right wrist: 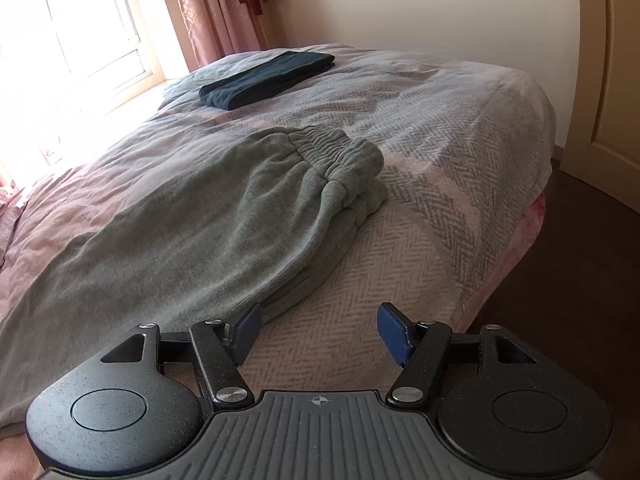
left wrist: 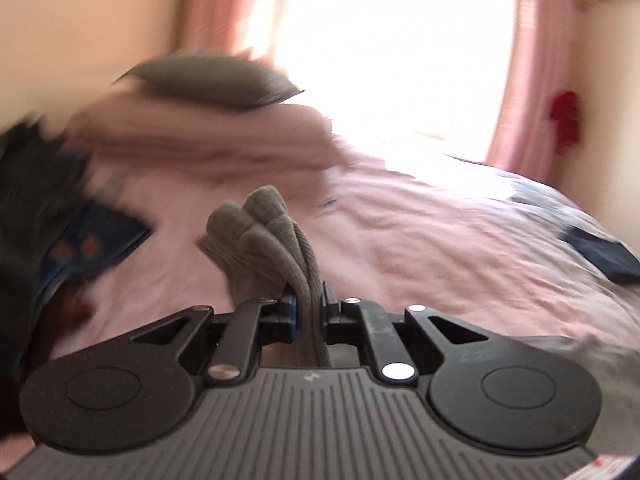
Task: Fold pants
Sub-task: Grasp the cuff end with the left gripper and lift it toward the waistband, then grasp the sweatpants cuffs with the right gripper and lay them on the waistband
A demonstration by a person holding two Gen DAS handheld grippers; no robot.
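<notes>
Grey fleece pants (right wrist: pixel 208 216) lie lengthwise on the bed (right wrist: pixel 460 152), legs stacked one on the other, with the gathered waistband (right wrist: pixel 340 156) at about one o'clock in the right wrist view and the legs running off toward eight o'clock. That lengthwise halving looks done; the crosswise folds look still to come.

From the left wrist view, the left gripper (left wrist: pixel 309 312) is clamped tight on a thick bunch of the same grey cloth, most likely the cuffs (left wrist: pixel 256 224), which stand up from between its fingers toward twelve o'clock. That picture is blurred, so where the cuffs sit relative to the waistband cannot be told.

The right gripper (right wrist: pixel 320 330) has its fingers spread wide with nothing between them, hovering at six o'clock just beside the near edge of the pants, its left pad (right wrist: pixel 247 328) close to or touching the cloth.

A dark garment (right wrist: pixel 268 78), already folded, rests at eleven o'clock near the window (right wrist: pixel 92 36), well apart from the grey pair.

By my reading, the task is roughly midway: the leg end is held, and bringing it over to the waistband and squaring the bundle remain.
</notes>
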